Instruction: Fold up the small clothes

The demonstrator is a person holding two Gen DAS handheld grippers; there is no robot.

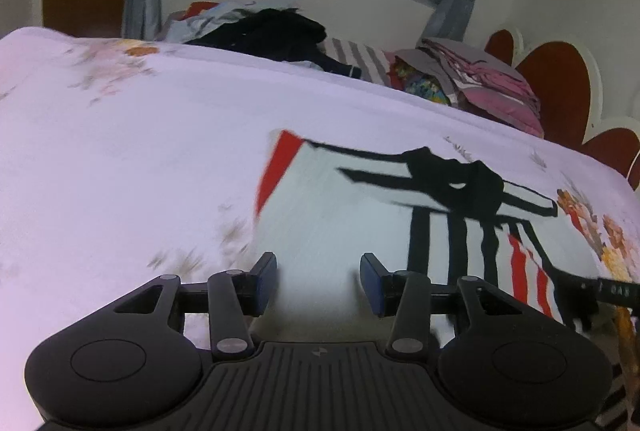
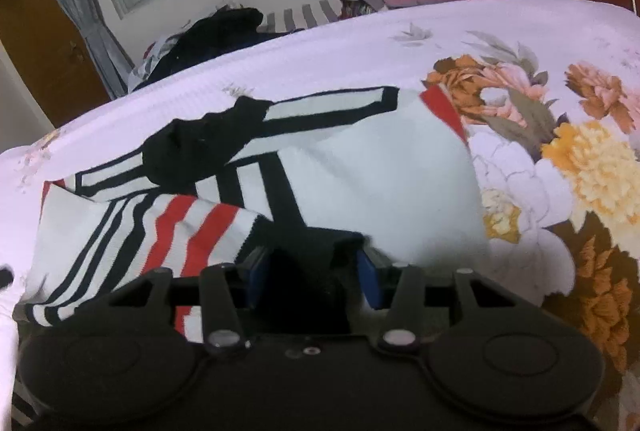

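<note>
A small white knit top (image 1: 352,199) with a black collar, black stripes and red trim lies on the bed. My left gripper (image 1: 318,281) is open and empty just above its white body. In the right wrist view the top (image 2: 380,183) lies partly folded, with a red, black and white striped sleeve (image 2: 168,231) laid across it. My right gripper (image 2: 312,271) has its jaws apart with the sleeve's black cuff between them; a firm hold is not clear. The right gripper's tip (image 1: 616,289) shows at the left wrist view's right edge.
The bed has a pale pink floral sheet (image 1: 140,151). A heap of dark unfolded clothes (image 1: 272,31) and a stack of folded pink and grey fabric (image 1: 480,83) lie at the far side. A red and white headboard (image 1: 560,91) stands at the right. A window with grey curtains is behind.
</note>
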